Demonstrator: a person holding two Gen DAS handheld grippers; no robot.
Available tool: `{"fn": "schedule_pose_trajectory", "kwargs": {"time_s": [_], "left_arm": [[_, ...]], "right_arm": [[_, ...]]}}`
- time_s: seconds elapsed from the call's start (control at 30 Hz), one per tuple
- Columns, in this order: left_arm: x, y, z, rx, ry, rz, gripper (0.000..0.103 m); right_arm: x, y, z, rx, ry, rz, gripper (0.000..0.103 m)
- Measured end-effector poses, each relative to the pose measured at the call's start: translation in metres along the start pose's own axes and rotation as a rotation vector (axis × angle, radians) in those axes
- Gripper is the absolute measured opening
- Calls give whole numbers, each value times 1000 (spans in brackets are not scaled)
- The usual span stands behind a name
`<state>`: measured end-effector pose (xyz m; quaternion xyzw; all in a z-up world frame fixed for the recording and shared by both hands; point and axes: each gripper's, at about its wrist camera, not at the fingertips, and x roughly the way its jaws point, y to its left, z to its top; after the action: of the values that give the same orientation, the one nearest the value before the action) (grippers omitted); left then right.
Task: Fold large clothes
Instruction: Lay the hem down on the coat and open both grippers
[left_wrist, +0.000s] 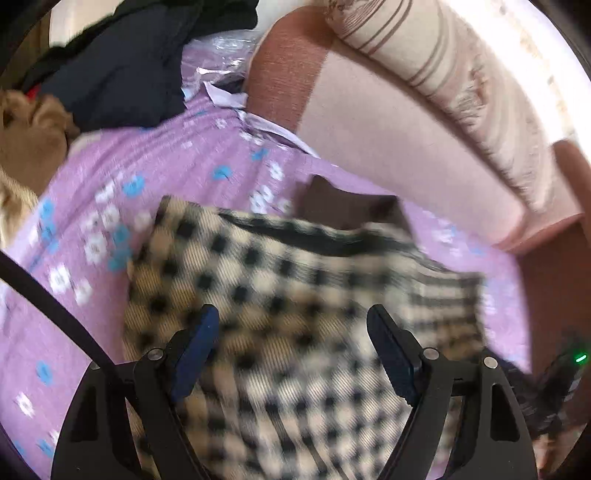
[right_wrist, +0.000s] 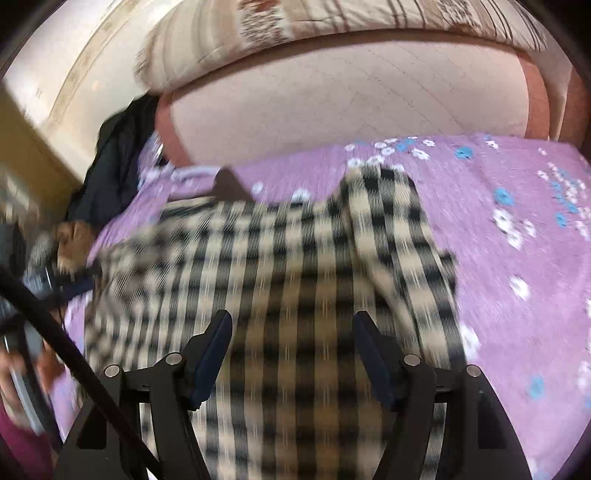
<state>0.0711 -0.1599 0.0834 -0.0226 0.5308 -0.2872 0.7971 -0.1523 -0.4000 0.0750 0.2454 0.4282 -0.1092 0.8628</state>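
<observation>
With the checked garment (right_wrist: 280, 266) spread on the lilac bed cover (right_wrist: 517, 192), both the left tongs (left_wrist: 291, 314) and right tongs (right_wrist: 291, 321) hover wide and empty, likely needing an edge to pinch next.

Bare purple bedspread (right_wrist: 517, 206) lies open beside the checked garment (right_wrist: 280, 258) — a dark clothes pile (left_wrist: 122, 62) and padded headboard (right_wrist: 351, 122) hem the far edge.

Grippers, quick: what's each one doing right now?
Left gripper: open, empty, above the beige-and-black checked fabric garment.
Right gripper: open, empty, over the same garment.
</observation>
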Motion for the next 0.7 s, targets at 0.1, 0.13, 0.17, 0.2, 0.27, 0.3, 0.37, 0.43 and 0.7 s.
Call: {"fn": "schedule_pose_trajectory", "kwargs": {"time_s": [0.1, 0.13, 0.17, 0.2, 0.27, 0.3, 0.37, 0.43, 0.7], "left_arm": [[-23, -1, -33, 47, 33, 5, 81], [-33, 1, -49, 65, 37, 30, 81], [-39, 3, -58, 72, 35, 40, 81], [-47, 9, -69, 72, 34, 46, 81], [-56, 25, -94, 53, 51, 91, 81], [-59, 34, -104, 39, 62, 118, 81], [-67, 53, -125, -10, 69, 159, 81], [-70, 73, -140, -67, 73, 181, 81], [-70, 112, -160, -183, 34, 210, 81]], "right_arm": [[-20, 7, -28, -28, 14, -16, 73], [-23, 9, -35, -36, 20, -23, 74], [-27, 12, -44, -51, 27, -29, 74], [-30, 14, -54, -66, 31, -36, 76], [-32, 13, -68, -85, 37, -56, 79], [-30, 11, -72, -89, 44, -66, 79], [-28, 3, -79, -78, 67, -94, 79], [-33, -9, -80, -52, 59, -122, 79], [-21, -42, -79, 51, 31, -136, 85]]}}
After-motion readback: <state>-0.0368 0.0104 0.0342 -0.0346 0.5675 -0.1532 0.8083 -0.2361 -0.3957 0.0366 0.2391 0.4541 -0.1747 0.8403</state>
